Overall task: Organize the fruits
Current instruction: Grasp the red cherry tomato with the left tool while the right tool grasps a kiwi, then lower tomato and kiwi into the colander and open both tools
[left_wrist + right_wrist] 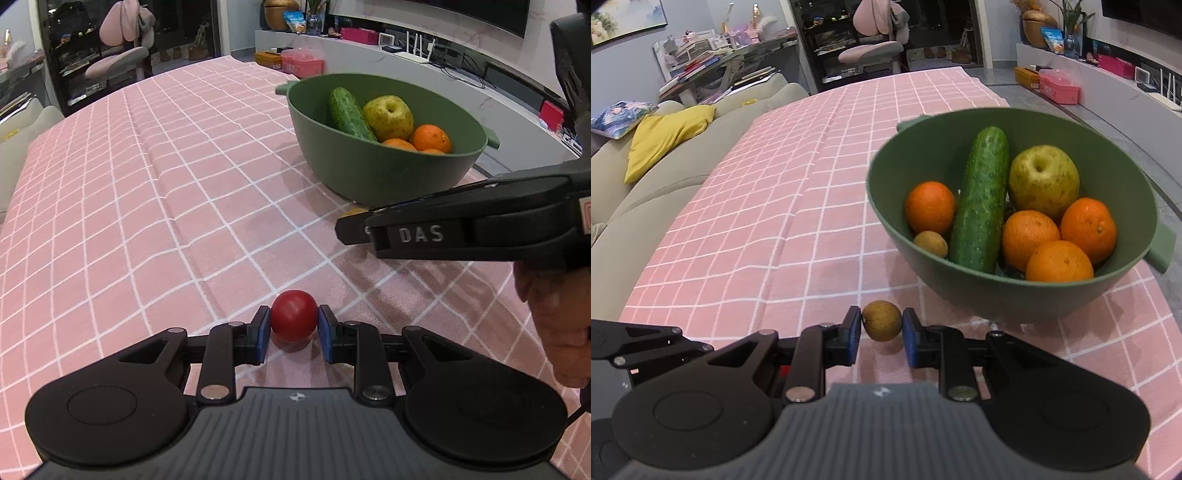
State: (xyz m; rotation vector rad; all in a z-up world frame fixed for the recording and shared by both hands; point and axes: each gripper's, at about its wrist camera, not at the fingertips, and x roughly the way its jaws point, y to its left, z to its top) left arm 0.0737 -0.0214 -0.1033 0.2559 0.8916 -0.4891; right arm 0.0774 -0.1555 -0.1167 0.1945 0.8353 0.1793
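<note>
Jaws of both grippers pinch small fruit low on the pink checked surface [147, 184].

The left gripper [294, 326] has its blue pads pressed on a round red tomato [294, 320] at lower centre of the left view; the right gripper [882, 328] clamps a small round brownish-yellow fruit [882, 320] at lower centre of the right view. The green plastic bowl [1015, 295] stands at right, holding a dark green bumpy cucumber [980, 199] whose long axis runs from the near rim up and away, beside a yellow-green apple [1043, 181] showing its stem dimple, four oranges [1030, 236] and a second brownish fruit.
</note>
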